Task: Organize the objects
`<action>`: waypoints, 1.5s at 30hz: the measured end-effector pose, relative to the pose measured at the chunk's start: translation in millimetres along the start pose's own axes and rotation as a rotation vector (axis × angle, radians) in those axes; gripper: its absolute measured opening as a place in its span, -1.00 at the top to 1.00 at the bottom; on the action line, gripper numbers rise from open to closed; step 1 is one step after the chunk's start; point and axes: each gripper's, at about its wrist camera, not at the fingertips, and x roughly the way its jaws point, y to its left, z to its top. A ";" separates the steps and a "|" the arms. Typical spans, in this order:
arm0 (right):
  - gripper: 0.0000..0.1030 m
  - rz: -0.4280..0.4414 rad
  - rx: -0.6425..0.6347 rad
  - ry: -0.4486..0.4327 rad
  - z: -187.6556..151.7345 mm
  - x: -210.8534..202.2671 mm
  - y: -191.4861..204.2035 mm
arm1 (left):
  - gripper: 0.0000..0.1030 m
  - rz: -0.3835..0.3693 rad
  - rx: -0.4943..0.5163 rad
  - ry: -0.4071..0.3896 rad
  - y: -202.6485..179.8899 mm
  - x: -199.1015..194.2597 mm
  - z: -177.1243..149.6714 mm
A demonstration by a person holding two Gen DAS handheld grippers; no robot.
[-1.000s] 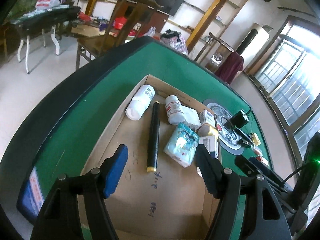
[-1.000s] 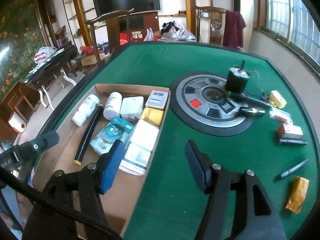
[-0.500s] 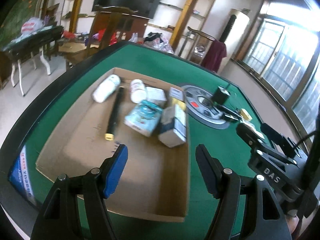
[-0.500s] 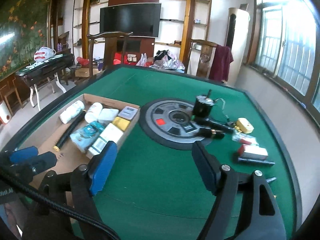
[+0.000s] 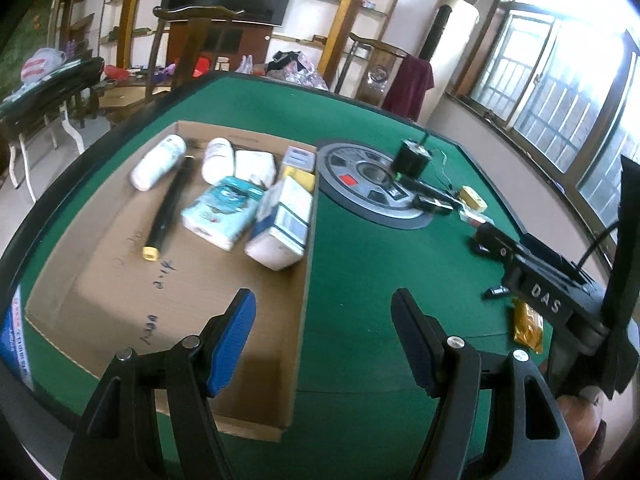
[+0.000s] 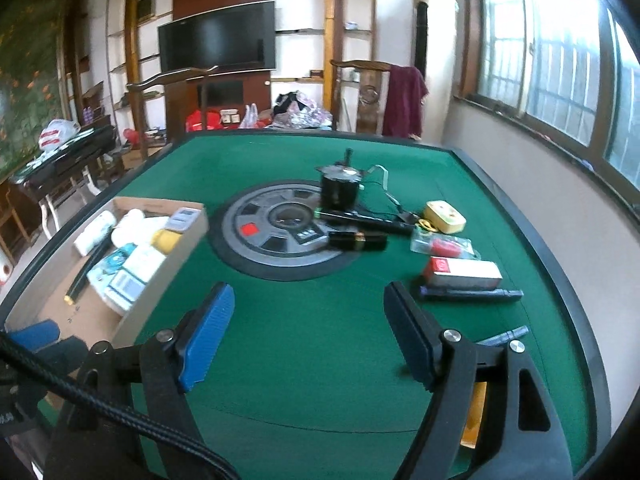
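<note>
An open cardboard tray [image 5: 120, 280] lies on the left of the green table. It holds two white bottles [image 5: 158, 164], a black tube [image 5: 170, 208], a teal tissue pack [image 5: 222, 210] and small boxes [image 5: 282, 224]. My left gripper [image 5: 322, 300] is open and empty above the tray's right wall. My right gripper [image 6: 309, 296] is open and empty over bare felt. Loose on the right lie a red-and-white box [image 6: 464, 272], a black pen [image 6: 472, 293], a dark marker [image 6: 506, 336], a yellow packet [image 6: 474, 412] and a black-and-gold case [image 6: 358, 240].
A round grey panel [image 6: 280, 232] sits in the table's middle with a black motor [image 6: 340, 190] and wires on it. A yellow plug [image 6: 444, 216] and a clear packet [image 6: 444, 247] lie beyond it. The table's raised black rim [image 6: 560, 280] runs along the right. Chairs stand behind.
Both grippers have swung rightwards. The left has left the tray's inside for its right wall. The right now faces the loose items, and its jaws stand wider than a second ago.
</note>
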 end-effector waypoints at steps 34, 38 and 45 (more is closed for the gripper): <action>-0.50 0.452 0.550 0.312 21.9 153.7 -232.3 | -0.25 -0.216 0.150 0.177 -64.8 45.2 -24.3; -0.51 0.647 0.401 0.359 23.8 144.7 -187.9 | -0.25 -0.204 0.160 0.174 -66.1 44.2 -25.9; -0.52 0.919 0.112 0.520 9.3 132.4 -96.4 | -0.25 -0.199 0.119 0.194 -63.6 48.0 -16.4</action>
